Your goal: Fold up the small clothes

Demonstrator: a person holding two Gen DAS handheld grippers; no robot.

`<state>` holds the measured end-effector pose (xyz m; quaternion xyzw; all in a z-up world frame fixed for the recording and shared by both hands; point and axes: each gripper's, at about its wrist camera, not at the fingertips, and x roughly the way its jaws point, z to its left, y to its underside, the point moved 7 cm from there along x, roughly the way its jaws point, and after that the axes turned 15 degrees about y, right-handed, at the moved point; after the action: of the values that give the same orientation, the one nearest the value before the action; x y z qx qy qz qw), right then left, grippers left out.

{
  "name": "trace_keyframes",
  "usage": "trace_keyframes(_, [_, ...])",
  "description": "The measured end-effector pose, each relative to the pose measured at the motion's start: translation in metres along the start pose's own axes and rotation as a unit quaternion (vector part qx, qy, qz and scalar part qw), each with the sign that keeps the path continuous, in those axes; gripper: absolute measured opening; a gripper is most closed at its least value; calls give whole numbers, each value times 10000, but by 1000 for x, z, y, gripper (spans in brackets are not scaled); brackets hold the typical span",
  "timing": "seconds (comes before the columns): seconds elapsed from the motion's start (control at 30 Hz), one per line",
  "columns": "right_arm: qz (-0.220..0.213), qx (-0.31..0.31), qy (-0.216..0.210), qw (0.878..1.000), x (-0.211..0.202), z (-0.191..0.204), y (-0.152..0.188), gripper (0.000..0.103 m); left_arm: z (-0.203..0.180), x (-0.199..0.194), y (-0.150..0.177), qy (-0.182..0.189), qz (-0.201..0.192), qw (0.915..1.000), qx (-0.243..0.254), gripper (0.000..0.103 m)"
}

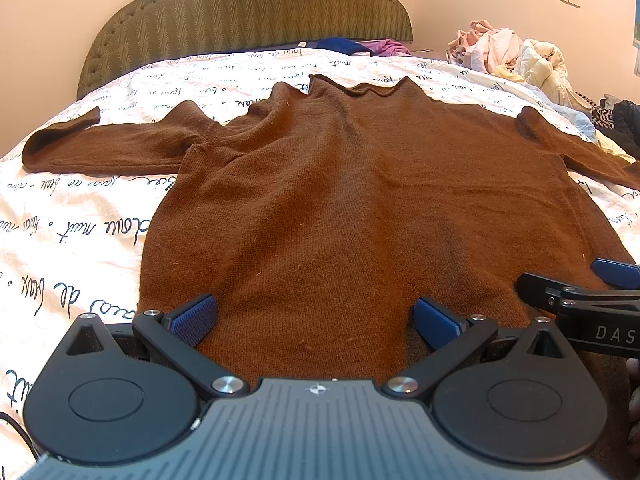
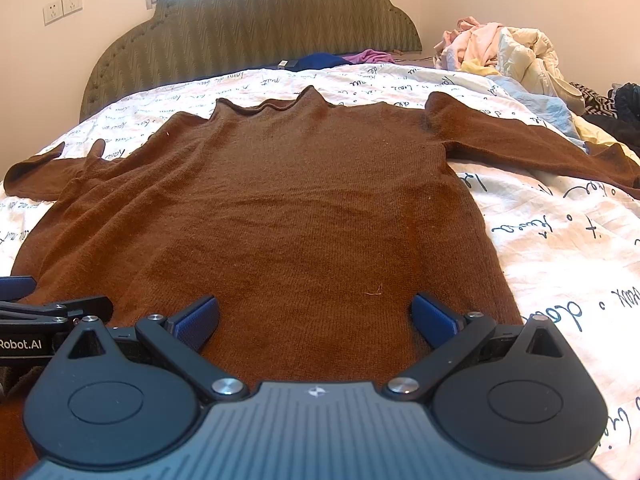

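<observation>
Lying flat on the white bed cover (image 1: 80, 216) with writing, the brown knit sweater (image 1: 340, 200) is spread out for folding. Both the left gripper (image 1: 316, 320) and right gripper (image 2: 316, 318) hover wide open over its bottom edge, holding nothing.

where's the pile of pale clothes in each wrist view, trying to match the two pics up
Left wrist view: the pile of pale clothes is upper right, at the far right side of the bed, past the brown sweater.
Right wrist view: the pile is again upper right, beyond the sweater's sleeve.
Shared landmark: the green headboard at top centre of both.
</observation>
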<state>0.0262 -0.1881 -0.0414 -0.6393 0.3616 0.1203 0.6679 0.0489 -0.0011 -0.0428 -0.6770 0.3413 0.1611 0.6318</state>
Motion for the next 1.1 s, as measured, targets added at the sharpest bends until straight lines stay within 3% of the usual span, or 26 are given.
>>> trace_keyframes(0.8, [20, 14, -46, 10000, -1, -1, -1, 103, -1, -2, 0, 5, -17, 10000, 0, 103])
trace_keyframes(0.87, [67, 157, -311, 9994, -5, -7, -5, 103, -1, -2, 0, 10, -20, 10000, -4, 103])
trace_keyframes(0.97, [3, 903, -1150, 9893, -17, -39, -27, 103, -1, -2, 0, 14, -23, 10000, -9, 103])
trace_keyframes(1.1, [-639, 2174, -1792, 9574, -28, -130, -79, 103, -1, -1, 0, 13, -20, 10000, -9, 103])
